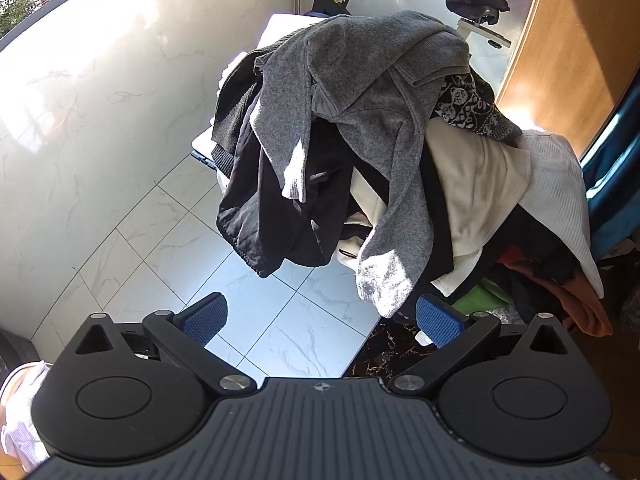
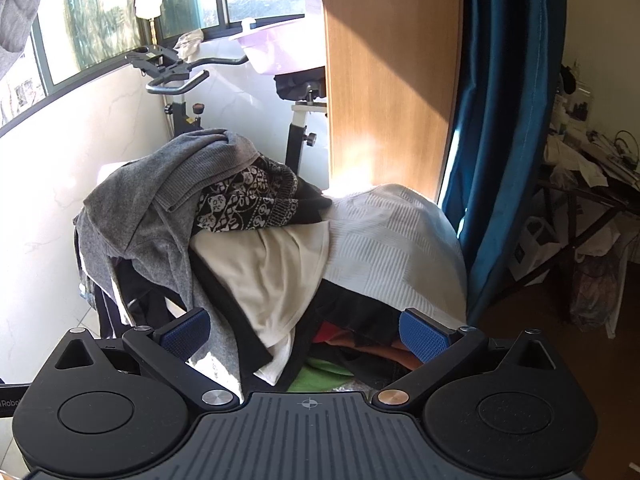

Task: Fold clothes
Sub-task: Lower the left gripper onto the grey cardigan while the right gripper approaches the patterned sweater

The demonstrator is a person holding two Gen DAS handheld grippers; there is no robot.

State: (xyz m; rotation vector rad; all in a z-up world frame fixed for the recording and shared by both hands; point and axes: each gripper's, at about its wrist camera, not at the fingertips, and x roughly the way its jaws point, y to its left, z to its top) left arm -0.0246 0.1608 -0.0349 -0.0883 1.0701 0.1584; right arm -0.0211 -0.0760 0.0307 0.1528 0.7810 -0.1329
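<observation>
Many garments (image 1: 360, 128) half-buried, indistinct.

Clothes pile (image 2: 256, 248) heaped centre, sweater (image 2: 160, 184) on top left, patterned knit (image 2: 244, 200) beside it, ribbed cloth (image 2: 384, 236) right, exercise bike (image 2: 176, 76) behind, curtain (image 2: 504, 120) far right

Clothes pile (image 1: 380, 128): blocks the way ahead and to the right. Tiled floor (image 1: 280, 320): open passage below left, along the marble wall (image 1: 100, 120). Exercise bike (image 2: 180, 80), wooden panel (image 2: 380, 80), blue curtain (image 2: 500, 140): close off the rear and right.
</observation>
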